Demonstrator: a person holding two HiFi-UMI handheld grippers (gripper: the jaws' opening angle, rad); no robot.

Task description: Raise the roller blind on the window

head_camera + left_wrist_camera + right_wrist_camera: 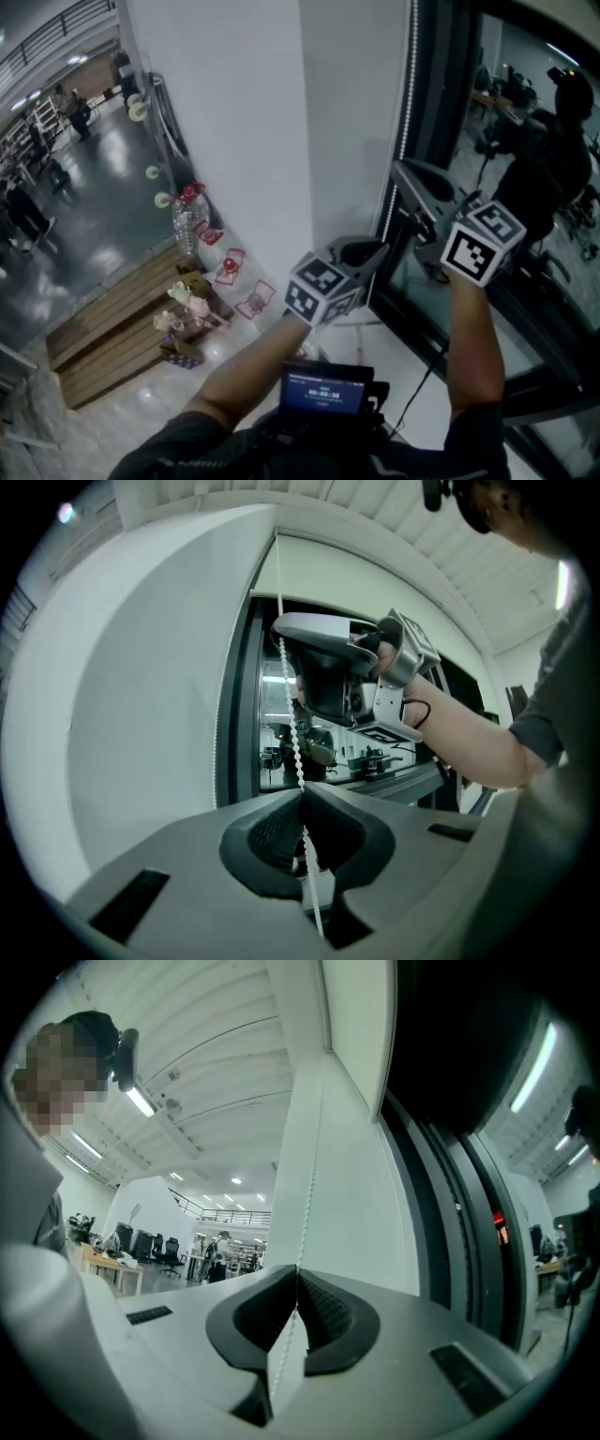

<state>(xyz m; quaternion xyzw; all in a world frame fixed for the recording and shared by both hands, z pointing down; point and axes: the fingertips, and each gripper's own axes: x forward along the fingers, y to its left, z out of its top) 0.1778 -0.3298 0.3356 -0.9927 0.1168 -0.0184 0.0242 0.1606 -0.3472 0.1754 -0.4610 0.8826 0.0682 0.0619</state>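
A white bead chain (405,103) hangs along the dark window frame (441,103). In the head view my left gripper (377,249) is the lower one and my right gripper (405,174) is above it, both at the chain. The left gripper view shows its jaws (302,797) shut on the bead chain (292,724), with the right gripper (283,628) holding the same chain higher up. The pale roller blind (375,578) covers the top of the window. In the right gripper view the jaws (297,1270) are shut on the chain (307,1194), which runs up beside the blind (361,1026).
A white wall (244,122) stands left of the window. On the floor below are a water bottle (186,223), small red objects (230,265) and a low wooden platform (112,323). A device with a lit screen (325,389) sits at my chest.
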